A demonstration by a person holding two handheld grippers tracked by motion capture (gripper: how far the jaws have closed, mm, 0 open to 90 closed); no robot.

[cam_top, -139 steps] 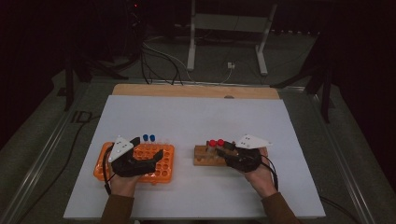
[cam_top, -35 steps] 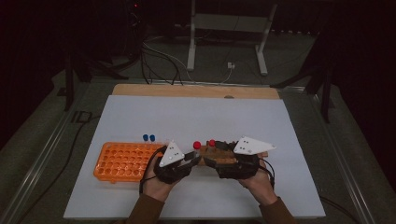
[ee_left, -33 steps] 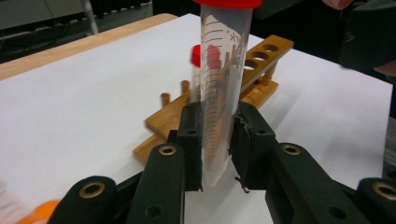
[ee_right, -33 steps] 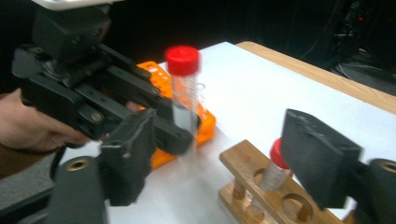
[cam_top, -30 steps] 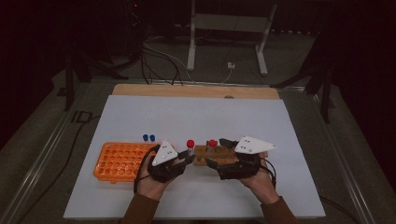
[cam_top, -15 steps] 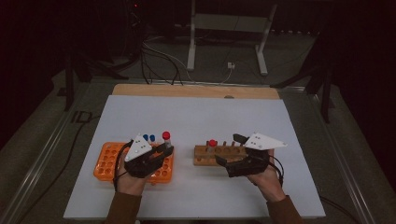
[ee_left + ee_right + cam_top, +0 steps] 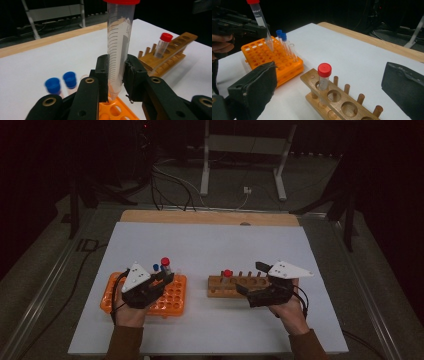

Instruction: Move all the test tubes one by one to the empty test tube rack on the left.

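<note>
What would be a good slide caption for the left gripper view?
Left gripper holds a red-capped tube upright, tip just above the orange rack.

A: Fig. note, left gripper view: cap of the red-capped tube [image 7: 119, 47] cut off by top edge; its tip sits behind the jaw bodies, so which well of the orange rack [image 7: 117, 111] it's over can't be told. Rack itself mostly hidden.

B: And the two blue-capped tubes [image 7: 61, 82]?

A: Blurred; lower parts hidden behind the left hand-held gripper [image 7: 116, 75].

B: Right gripper view?

A: Wooden rack [image 7: 337, 100] cut off at bottom edge; right jaw cut at the frame's right side. High view: tube markings too small to read.
</note>
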